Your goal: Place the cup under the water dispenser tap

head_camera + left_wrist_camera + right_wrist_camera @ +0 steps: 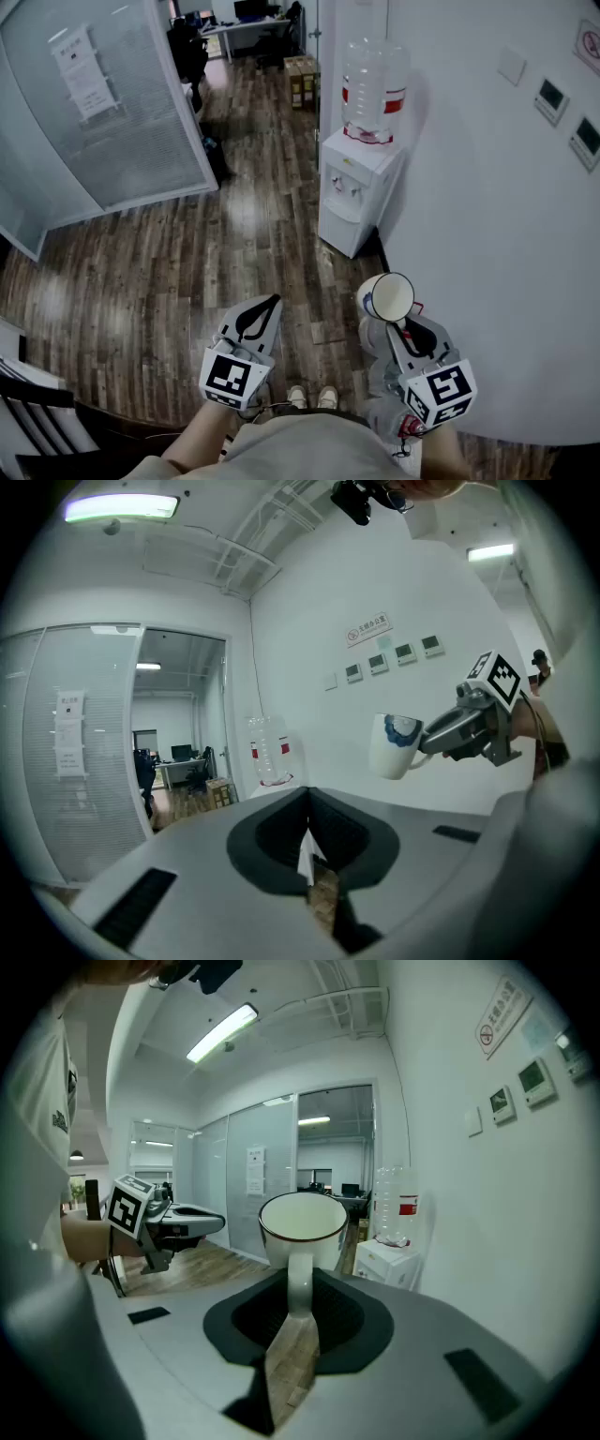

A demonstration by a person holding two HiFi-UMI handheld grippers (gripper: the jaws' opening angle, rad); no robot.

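Note:
A white cup with a dark rim is carried in the air, its mouth turned up toward the head camera. My right gripper is shut on its handle; in the right gripper view the handle runs down between the jaws under the cup. The white water dispenser with a clear bottle stands against the wall, some way ahead of the cup, its taps facing left. My left gripper is beside the right, jaws together and holding nothing. The left gripper view shows the cup held out to the right.
A white wall runs along the right. A frosted glass partition closes off the left. Cardboard boxes sit behind the dispenser. A dark chair is at the lower left. The person's shoes stand on the wooden floor.

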